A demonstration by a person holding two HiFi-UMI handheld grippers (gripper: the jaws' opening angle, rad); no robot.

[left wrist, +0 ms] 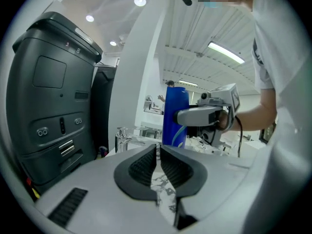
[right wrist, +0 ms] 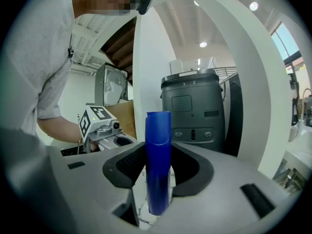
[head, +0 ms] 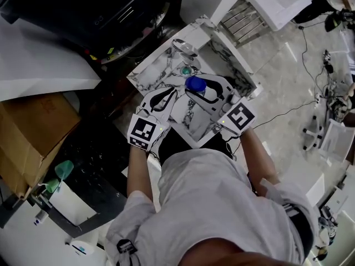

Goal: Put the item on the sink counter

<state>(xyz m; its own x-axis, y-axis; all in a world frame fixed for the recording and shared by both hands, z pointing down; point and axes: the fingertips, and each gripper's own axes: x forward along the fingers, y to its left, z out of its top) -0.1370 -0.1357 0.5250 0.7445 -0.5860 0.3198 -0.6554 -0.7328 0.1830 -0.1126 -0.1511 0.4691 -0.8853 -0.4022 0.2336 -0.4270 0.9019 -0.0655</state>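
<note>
My right hand-held gripper [right wrist: 158, 152] is clamped on a tall blue bottle [right wrist: 158, 165], one pad against each side of it. The bottle stands upright between the jaws, with its top rising well above them. From my head view the bottle sits over the near part of the marbled surface [head: 148, 77], just on my side of the sink basin [head: 191, 65] and its chrome faucet [head: 184, 47]. I cannot tell whether its base is touching the marble, because the jaws hide the bottom edge.

My left hand-held gripper [left wrist: 158, 149] is shut, its ribbed pads pressed together with nothing between them. It hangs over the same surface, just beside the right one, and its tips point towards the bottle. Looking along it, I see the bottle close ahead, caught in the other jaws.

A small green thing [head: 186, 70] lies in the basin. A dark grey machine [left wrist: 53, 96] stands beyond the counter, and a cardboard box [head: 33, 132] sits off to my left.
</note>
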